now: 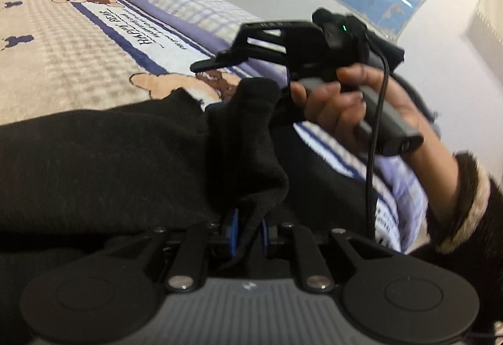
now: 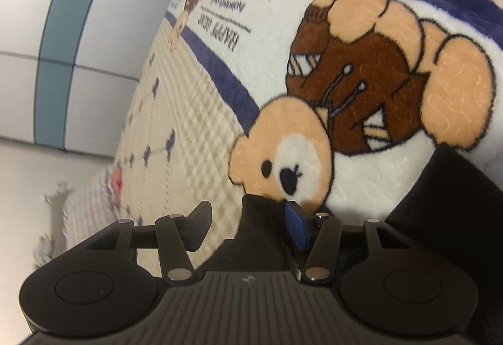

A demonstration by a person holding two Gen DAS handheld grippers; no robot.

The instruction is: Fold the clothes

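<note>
Inspection of both tools during the folding of a black garment (image 1: 94, 162) on the bed.

Left tool (image 1: 248, 230): my jaws are drawn together and clamped on a bunched fold of the black knit. The blue pads (image 1: 234, 228) show only as thin strips on either side of the cloth pinched between them. From that pinch the fabric rises in a soft peak directly ahead of the tool and falls away to the left of the view, where the bulk of the garment lies flat across the bear-print blanket (image 1: 63, 55).

Right tool (image 2: 246, 227): my jaws stand partly apart. A tongue of the same black fabric (image 2: 261, 238) sits between them, lying against the blue-padded finger (image 2: 297, 227) on the right, while the other finger (image 2: 199, 225) stands clear of it with blanket visible in the gap. I judge this not yet a grip.

In the left wrist view my right hand (image 1: 339, 112) holds its tool above the cloth, just beyond the lifted peak (the two tools are close together, working the same edge).

Governing relation: the garment's long axis runs across the bed, away from both tools toward the left of the left view. The left tool alone has hold, so it is the one placed to carry the edge. The right tool would need to close on the tongue before any shared lift. Risk: a one-sided pull may skew the fold.
</note>
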